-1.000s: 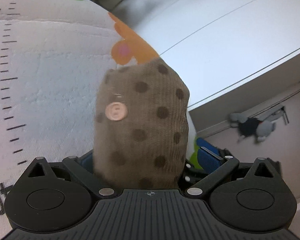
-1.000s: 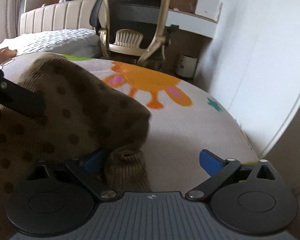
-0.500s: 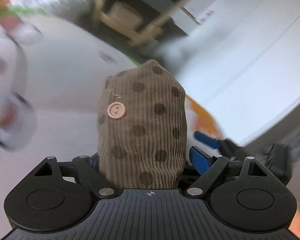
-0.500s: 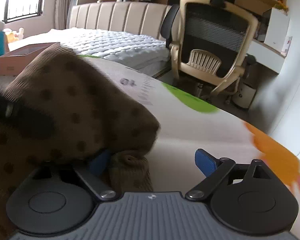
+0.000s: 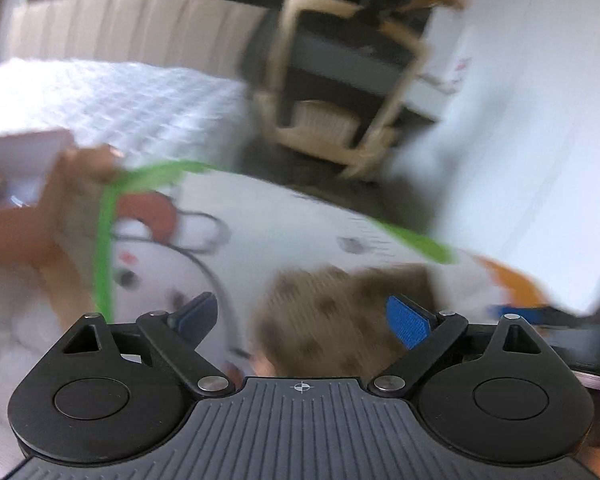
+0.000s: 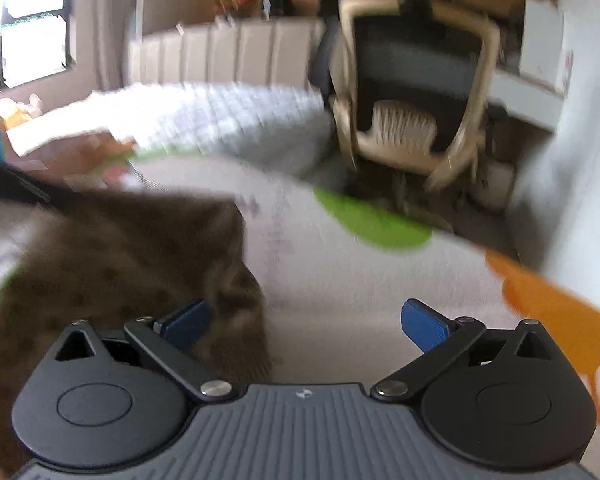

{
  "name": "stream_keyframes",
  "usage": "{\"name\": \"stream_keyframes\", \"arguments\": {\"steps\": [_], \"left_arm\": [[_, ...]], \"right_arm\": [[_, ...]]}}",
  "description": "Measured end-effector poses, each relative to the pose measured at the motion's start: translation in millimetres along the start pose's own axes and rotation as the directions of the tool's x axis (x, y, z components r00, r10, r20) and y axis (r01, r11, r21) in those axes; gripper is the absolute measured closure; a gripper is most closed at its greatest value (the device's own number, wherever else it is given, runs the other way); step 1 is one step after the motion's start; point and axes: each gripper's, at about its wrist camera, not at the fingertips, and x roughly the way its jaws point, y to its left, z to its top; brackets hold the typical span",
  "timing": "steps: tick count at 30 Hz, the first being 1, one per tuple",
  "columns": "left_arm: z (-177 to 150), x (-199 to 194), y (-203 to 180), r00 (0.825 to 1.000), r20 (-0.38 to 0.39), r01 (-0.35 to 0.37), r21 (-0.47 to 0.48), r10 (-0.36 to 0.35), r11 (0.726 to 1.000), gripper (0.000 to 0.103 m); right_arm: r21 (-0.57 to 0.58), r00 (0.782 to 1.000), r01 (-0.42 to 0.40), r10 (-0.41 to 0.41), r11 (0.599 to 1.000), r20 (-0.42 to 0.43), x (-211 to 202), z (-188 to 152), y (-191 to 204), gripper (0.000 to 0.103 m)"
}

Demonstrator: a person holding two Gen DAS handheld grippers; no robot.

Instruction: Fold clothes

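The brown dotted garment (image 5: pixel 340 316) lies on the mat (image 5: pixel 300 232) between the left gripper's (image 5: pixel 300 320) opening, unclenched jaws. The right gripper (image 6: pixel 304 320) is opening too, empty, with the garment beside its left pad (image 6: pixel 184 322).

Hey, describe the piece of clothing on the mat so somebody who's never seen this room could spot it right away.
Start at the white play mat with cartoon prints, in front of the bed and office chair. On it lies a brown ribbed garment with darker brown dots. It is the only fabric item on the mat.
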Motion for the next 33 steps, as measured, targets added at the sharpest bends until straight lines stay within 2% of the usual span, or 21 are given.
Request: {"name": "stream_keyframes", "arguments": {"steps": [3, 5, 7, 11, 17, 20, 22, 25, 28, 33], "left_arm": [[4.2, 35.9, 9.0, 0.995, -0.087, -0.04, -0.014, 0.038, 0.999, 0.003], [3.2, 50.6, 15.3, 0.993, -0.114, -0.035, -0.036, 0.03, 0.999, 0.001], [1.0, 60.4, 20.6, 0.993, -0.117, -0.033, -0.038, 0.028, 0.999, 0.0], [-0.4, 55.0, 32.6, 0.995, -0.1, -0.008, -0.101, -0.003, 0.995, 0.0], [4.0, 6.4, 25.9, 0.999, 0.021, -0.045, -0.058, 0.047, 0.997, 0.0], [3.4, -0.2, 28.7, 0.995, 0.04, -0.084, -0.06, 0.087, 0.995, 0.0], [1.5, 7.3, 30.0, 0.992, 0.016, -0.122, -0.047, 0.123, 0.991, 0.0], [-0.4, 14.3, 30.2, 0.99, 0.011, -0.139, -0.038, 0.14, 0.99, 0.0], [-1.4, 18.6, 28.9, 0.989, 0.017, -0.146, -0.019, 0.146, 0.989, 0.0], [-4.4, 25.3, 25.6, 0.988, 0.038, -0.153, 0.022, 0.152, 0.988, 0.0]], "right_arm": [[-0.003, 0.988, -0.151, 0.151, 0.989, 0.045, -22.0, 10.5, 9.7, 0.0], [-0.03, 0.972, -0.232, 0.231, 0.972, -0.027, -16.5, 4.5, 27.0, 0.0], [-0.052, 0.948, -0.309, 0.303, 0.95, -0.1, -11.0, -1.9, 44.2, 0.0], [-0.081, 0.957, -0.248, 0.232, 0.965, -0.172, 5.0, -33.3, 73.4, 0.0], [-0.071, 0.956, -0.24, 0.223, 0.968, -0.192, 5.2, -28.1, 77.4, 0.0], [-0.066, 0.955, -0.243, 0.227, 0.968, -0.189, 2.8, -26.3, 77.0, 0.0], [-0.068, 0.955, -0.268, 0.256, 0.961, -0.15, -8.8, -17.1, 68.6, 0.0], [-0.065, 0.958, -0.283, 0.28, 0.957, -0.06, -27.2, 8.8, 49.9, 0.0], [-0.081, 0.98, -0.197, 0.197, 0.977, -0.015, -17.8, 36.3, 40.8, 0.0], [-0.075, 0.999, -0.029, 0.027, 0.997, -0.025, 54.0, 48.3, 31.0, 0.0]]}}
